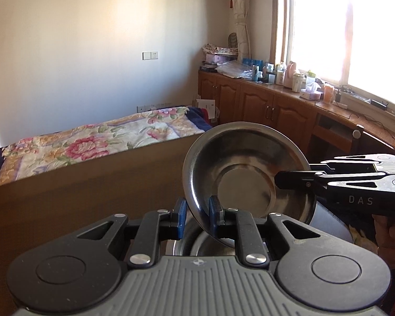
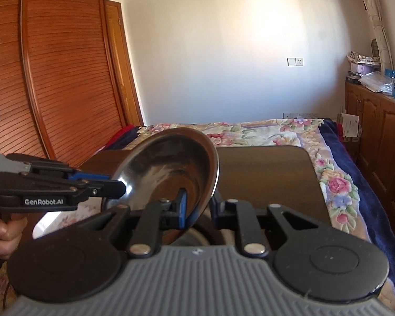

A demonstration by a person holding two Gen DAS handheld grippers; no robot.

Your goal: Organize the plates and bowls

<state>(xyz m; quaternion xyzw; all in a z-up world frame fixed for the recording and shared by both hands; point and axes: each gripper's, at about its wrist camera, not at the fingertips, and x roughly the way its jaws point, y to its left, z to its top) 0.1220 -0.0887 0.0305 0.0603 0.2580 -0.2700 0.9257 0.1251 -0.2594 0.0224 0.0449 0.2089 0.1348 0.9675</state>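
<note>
both the left hand-held gripper (image 1: 197,217) and right hand-held gripper (image 2: 197,205) pinch one tilted steel bowl (image 1: 246,173), at its 7 and 3 o'clock rim; uneven pulling could slip it onto what seems another bowl (image 1: 205,243) below.

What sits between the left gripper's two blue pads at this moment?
The rim of the tilted steel bowl stands between the left gripper's pads, seen in the left wrist view. The right gripper straddles the opposite rim.

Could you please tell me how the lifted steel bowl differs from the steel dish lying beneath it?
The lifted steel bowl is tilted steeply and gripped at its rim by the left gripper and right gripper; the steel dish lies flat, ungripped, mostly hidden. Both are shiny metal.
</note>
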